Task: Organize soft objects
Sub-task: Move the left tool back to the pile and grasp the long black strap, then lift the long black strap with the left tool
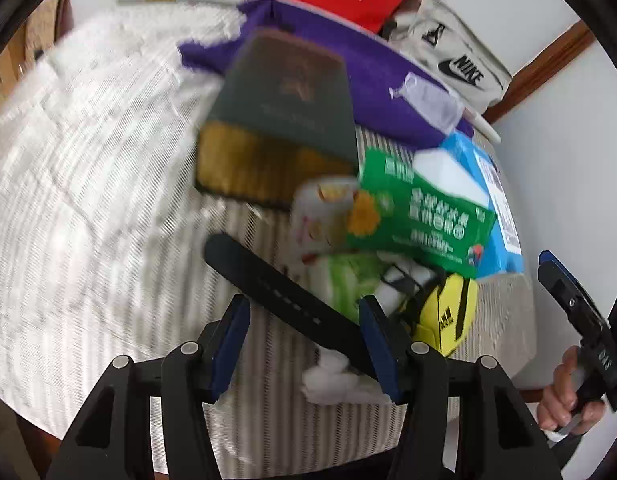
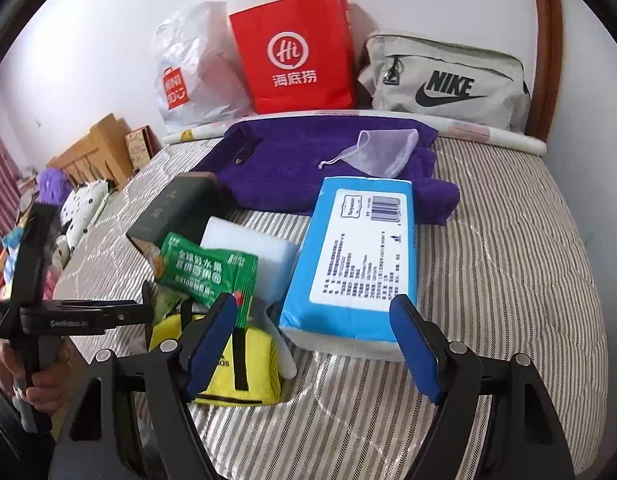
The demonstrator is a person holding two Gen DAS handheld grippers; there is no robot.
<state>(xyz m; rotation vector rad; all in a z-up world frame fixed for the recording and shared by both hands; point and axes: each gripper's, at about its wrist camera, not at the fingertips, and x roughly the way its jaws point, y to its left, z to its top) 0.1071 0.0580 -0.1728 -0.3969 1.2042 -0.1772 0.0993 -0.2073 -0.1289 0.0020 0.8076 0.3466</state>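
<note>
Only the left wrist view shows the black strap [image 1: 284, 296] running diagonally between the parted, non-gripping pads of the left gripper [image 1: 308, 344]. The right gripper [image 2: 316, 340] stands open before the blue tissue pack [image 2: 348, 256], which lies lengthwise toward the purple towel [image 2: 300, 160] on the bed [image 2: 508, 240].

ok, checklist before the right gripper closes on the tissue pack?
1. Right gripper open: ok.
2. Tissue pack lined up between its jaws: ok, though off-centre.
3. Pack's side clear: not ok, white block crowds it.
4. Left gripper holding black strap: cannot tell.
5. Red bag upright: ok.
</note>
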